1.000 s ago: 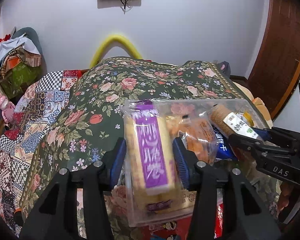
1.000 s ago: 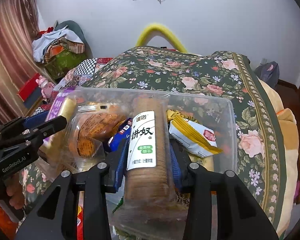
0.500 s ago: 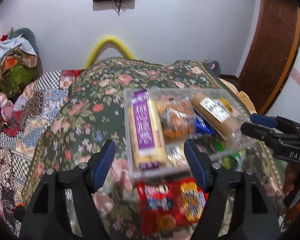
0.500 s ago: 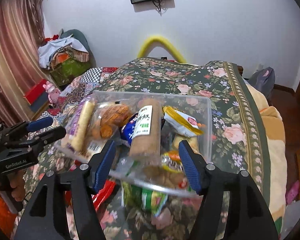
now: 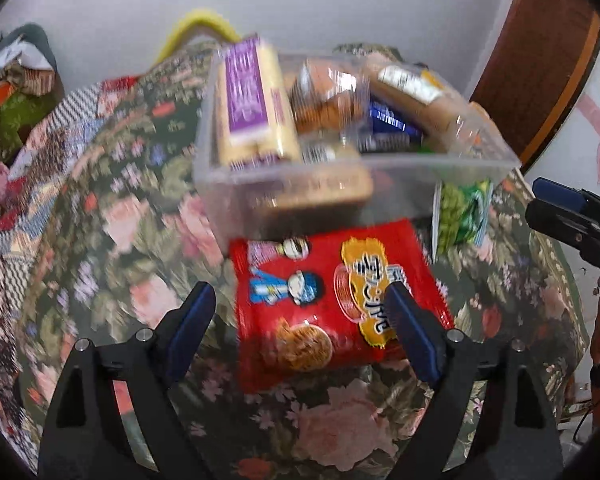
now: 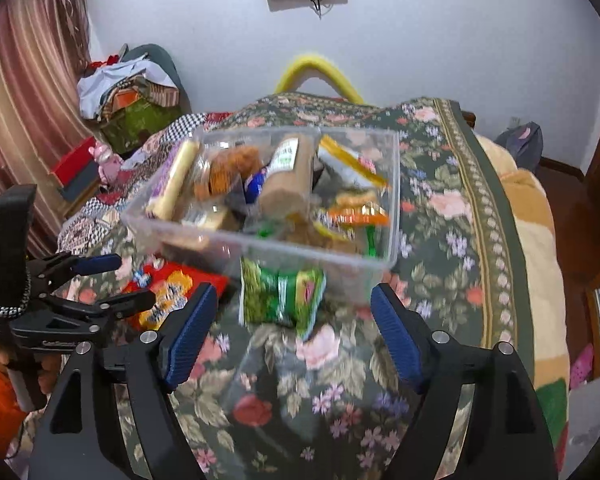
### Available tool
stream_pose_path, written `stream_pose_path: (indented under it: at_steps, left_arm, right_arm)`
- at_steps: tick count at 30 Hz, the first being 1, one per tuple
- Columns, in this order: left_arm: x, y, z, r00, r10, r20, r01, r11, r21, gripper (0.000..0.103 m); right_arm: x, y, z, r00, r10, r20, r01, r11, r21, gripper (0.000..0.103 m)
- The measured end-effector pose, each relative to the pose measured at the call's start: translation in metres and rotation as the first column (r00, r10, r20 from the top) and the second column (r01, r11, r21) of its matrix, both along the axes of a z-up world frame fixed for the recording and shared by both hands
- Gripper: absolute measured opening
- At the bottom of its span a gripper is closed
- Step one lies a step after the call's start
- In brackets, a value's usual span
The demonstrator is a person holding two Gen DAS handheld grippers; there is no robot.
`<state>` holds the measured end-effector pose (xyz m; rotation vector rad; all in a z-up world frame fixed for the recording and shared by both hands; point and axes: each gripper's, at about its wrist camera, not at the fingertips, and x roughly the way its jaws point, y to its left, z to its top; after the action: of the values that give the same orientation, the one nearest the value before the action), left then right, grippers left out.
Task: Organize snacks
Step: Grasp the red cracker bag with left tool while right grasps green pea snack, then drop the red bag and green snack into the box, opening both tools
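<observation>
Both tongs stand wide open and hold nothing. The left tongs [image 5: 300, 320] hang over the near end of the red snack packet [image 5: 336, 300], which lies flat on the floral bedspread [image 5: 120, 240] with its far edge touching, or tucked under, the near wall of the clear plastic bin [image 5: 352, 176]. The right tongs [image 6: 292, 328] face the green snack bag [image 6: 280, 296], which lies just against the bin's near wall, to the right of the red packet.

The bin already holds several snacks, among them a purple-labelled cracker pack [image 5: 248, 100] and a brown biscuit roll [image 6: 288, 176]. Two items appear to remain outside it.

Judgement: each tongs is nearer its own packet. The red packet's long axis runs away from the left tongs toward the bin, so its width falls between the spread jaws.

The left wrist view shows the red packet whole; the right wrist view shows only a corner of it but gives the green bag and the bin's right half clearly. Both views are blurred.
</observation>
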<state>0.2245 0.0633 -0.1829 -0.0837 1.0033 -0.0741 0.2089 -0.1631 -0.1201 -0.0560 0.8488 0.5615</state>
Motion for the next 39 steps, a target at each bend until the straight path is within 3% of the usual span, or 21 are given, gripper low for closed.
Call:
stream_pose_path:
  at_steps: [3, 8, 15, 19, 21, 23, 26, 33, 35, 39]
  left_arm:
    - [0.003, -0.005, -0.011, 1.0, -0.008, -0.023, 0.007, 0.999, -0.031, 0.088]
    - [0.009, -0.015, -0.028, 0.999, -0.029, -0.043, 0.027, 0.998, -0.054, 0.099]
    - [0.005, -0.02, -0.036, 1.0, -0.027, 0.012, 0.027, 0.999, -0.042, 0.098]
    - [-0.003, -0.02, -0.031, 0.998, -0.036, 0.046, 0.039, 0.998, -0.051, 0.075]
    - [-0.009, -0.017, -0.027, 0.998, -0.036, 0.054, 0.04, 0.997, -0.07, 0.067]
    - [-0.013, -0.014, -0.024, 0.998, -0.038, 0.055, 0.043, 0.995, -0.093, 0.055]
    - [-0.02, -0.012, -0.018, 0.998, -0.037, 0.056, 0.043, 0.993, -0.106, 0.042]
    - [-0.037, -0.019, 0.0, 0.995, -0.052, 0.086, 0.06, 0.994, -0.094, 0.027]
    - [-0.043, -0.021, 0.007, 0.994, -0.054, 0.097, 0.062, 0.994, -0.088, 0.024]
    - [-0.052, -0.022, 0.022, 0.99, -0.061, 0.124, 0.07, 0.995, -0.068, 0.024]
  right_arm:
    - [0.003, 0.002, -0.012, 1.0, 0.0, -0.031, 0.0, 1.0, -0.012, 0.077]
    - [0.007, 0.013, -0.025, 0.999, 0.001, -0.052, -0.003, 0.999, -0.043, 0.077]
    - [0.016, 0.029, -0.04, 0.997, -0.007, -0.078, 0.002, 0.998, -0.061, 0.078]
    - [0.019, 0.033, -0.045, 0.996, -0.009, -0.093, 0.005, 0.999, -0.044, 0.074]
    - [0.018, 0.03, -0.045, 0.995, -0.014, -0.096, 0.012, 1.0, -0.023, 0.065]
    - [0.017, 0.028, -0.046, 0.994, 0.006, -0.111, -0.005, 1.0, 0.006, 0.049]
    - [0.015, 0.027, -0.044, 0.993, 0.013, -0.115, -0.011, 1.0, 0.022, 0.042]
    - [-0.005, 0.026, -0.033, 0.996, 0.055, -0.064, -0.056, 0.998, -0.009, 0.028]
    - [-0.011, 0.027, -0.03, 0.996, 0.061, -0.062, -0.061, 0.998, -0.003, 0.019]
    - [-0.021, 0.024, -0.023, 0.997, 0.058, -0.042, -0.058, 0.998, 0.0, 0.019]
